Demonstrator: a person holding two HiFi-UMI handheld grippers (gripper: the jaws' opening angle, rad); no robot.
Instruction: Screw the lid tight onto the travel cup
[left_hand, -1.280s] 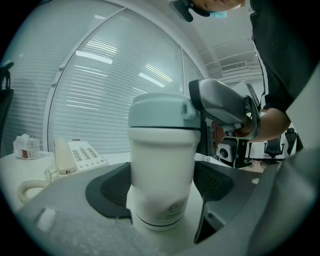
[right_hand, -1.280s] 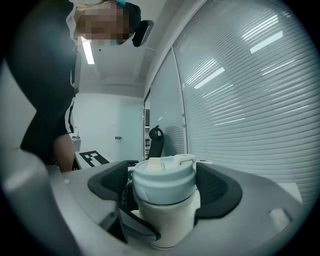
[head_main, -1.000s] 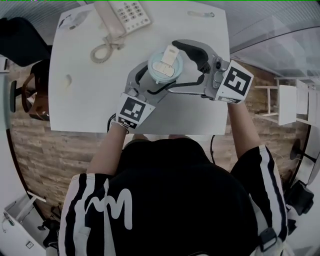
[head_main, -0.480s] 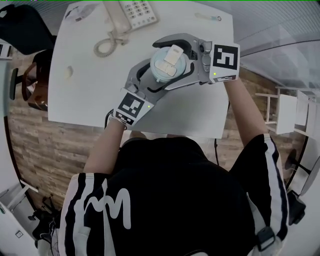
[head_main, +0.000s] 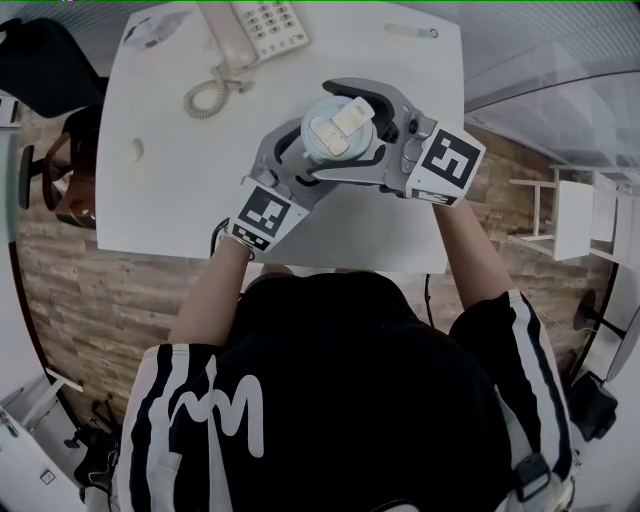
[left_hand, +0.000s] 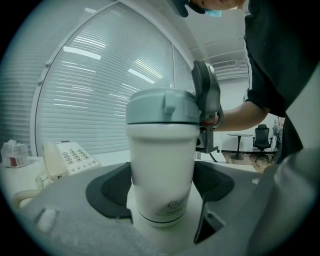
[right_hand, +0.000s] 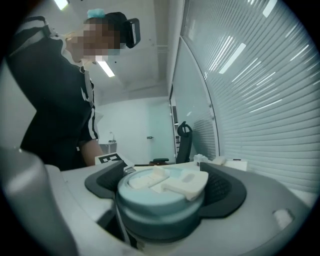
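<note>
Left tongs (left_hand: 160, 186) clamped on the white body of the travel cup (left_hand: 161, 160), held upright. Right tongs (right_hand: 164, 189) gripping the lid (right_hand: 156, 210), which sits on the cup just above the left tongs.

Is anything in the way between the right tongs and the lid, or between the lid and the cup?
Nothing visible is in the way. The right tongs close directly on the lid, which already sits on top of the travel cup held by the left tongs.
</note>
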